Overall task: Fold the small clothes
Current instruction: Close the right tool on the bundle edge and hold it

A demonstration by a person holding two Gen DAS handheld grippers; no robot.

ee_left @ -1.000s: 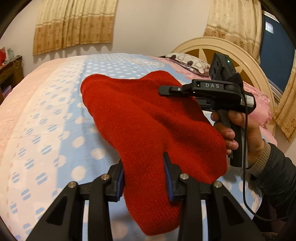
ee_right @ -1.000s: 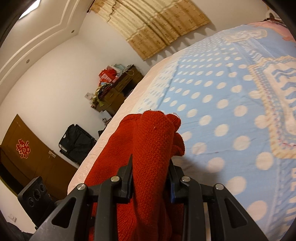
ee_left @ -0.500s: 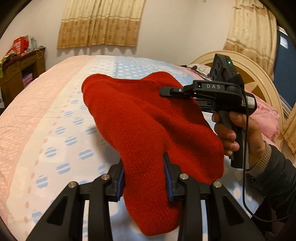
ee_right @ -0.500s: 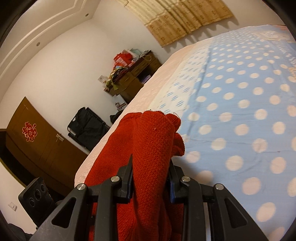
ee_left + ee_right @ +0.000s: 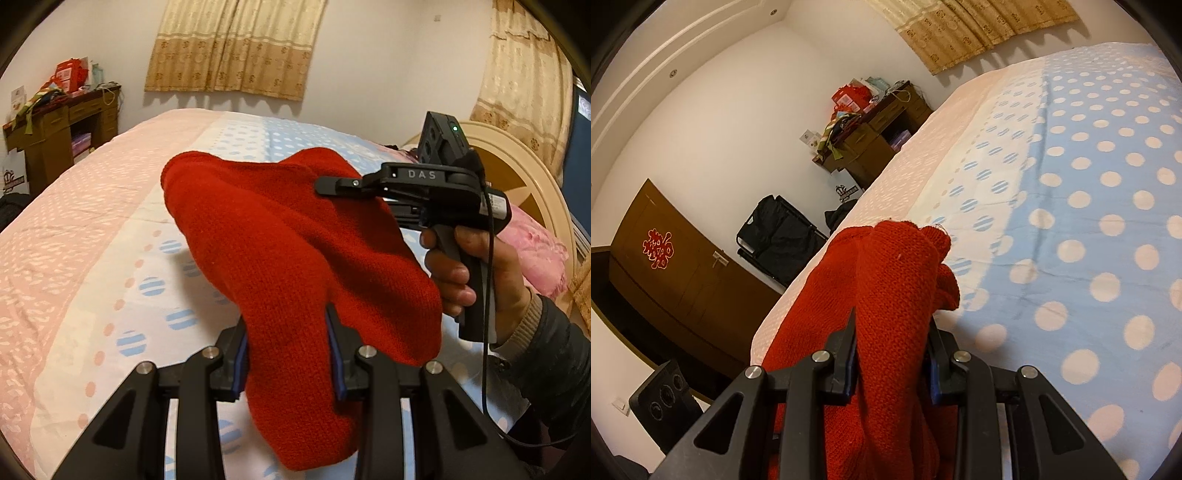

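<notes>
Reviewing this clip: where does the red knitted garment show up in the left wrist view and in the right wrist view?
Left wrist: the red knitted garment fills the centre, clamped in the left gripper below, the right gripper gripping its far edge.
Right wrist: it bunches at lower centre, pinched in the right gripper.
Shared landmark: the cluttered brown desk by the wall.

- Red knit garment (image 5: 295,258) covers right gripper (image 5: 332,186) fingertips; lower hem cut off by frame btm.
- Left gripper (image 5: 290,354) pads mostly buried in knit.
</notes>
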